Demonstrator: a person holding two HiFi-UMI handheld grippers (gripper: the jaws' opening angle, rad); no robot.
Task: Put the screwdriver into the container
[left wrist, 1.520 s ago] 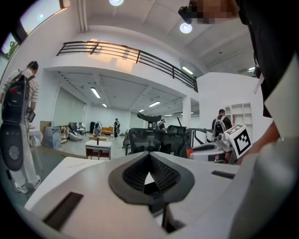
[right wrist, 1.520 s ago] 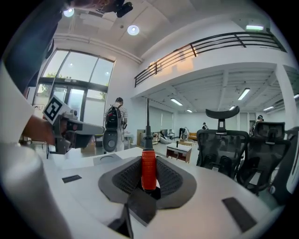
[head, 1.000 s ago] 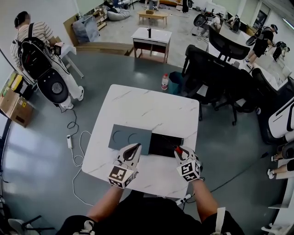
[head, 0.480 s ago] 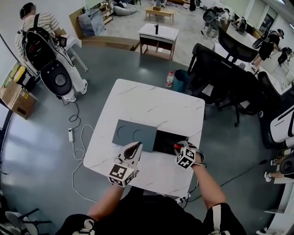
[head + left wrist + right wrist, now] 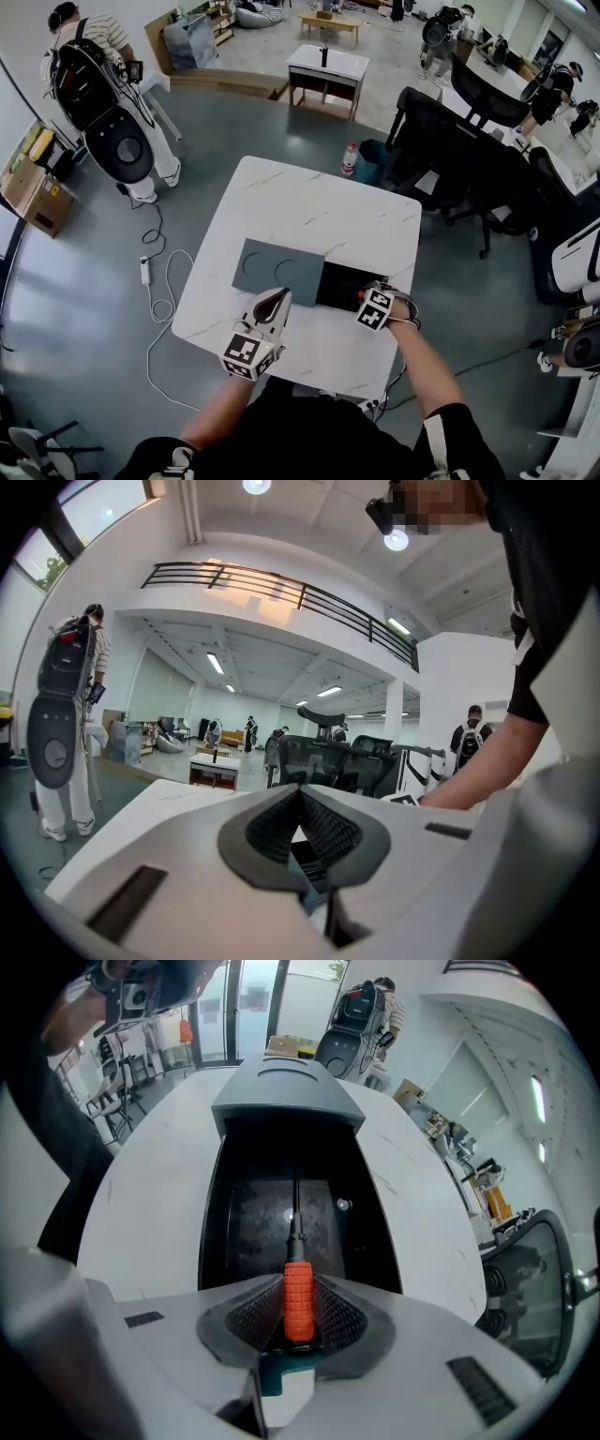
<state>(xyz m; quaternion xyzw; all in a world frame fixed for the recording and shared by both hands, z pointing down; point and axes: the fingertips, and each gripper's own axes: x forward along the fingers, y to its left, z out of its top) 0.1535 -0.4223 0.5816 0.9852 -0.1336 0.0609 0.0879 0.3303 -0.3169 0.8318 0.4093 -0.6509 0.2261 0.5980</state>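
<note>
Right gripper is clamped on the orange handle of the screwdriver. The shaft points into the open black container, and the bare forearm reaches forward over the table. Left gripper, jaws together and empty, is held by the grey lid.

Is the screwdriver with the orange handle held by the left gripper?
No: the screwdriver is clamped by its orange handle in the right gripper, its shaft over the black container; the left gripper is shut on nothing.
</note>
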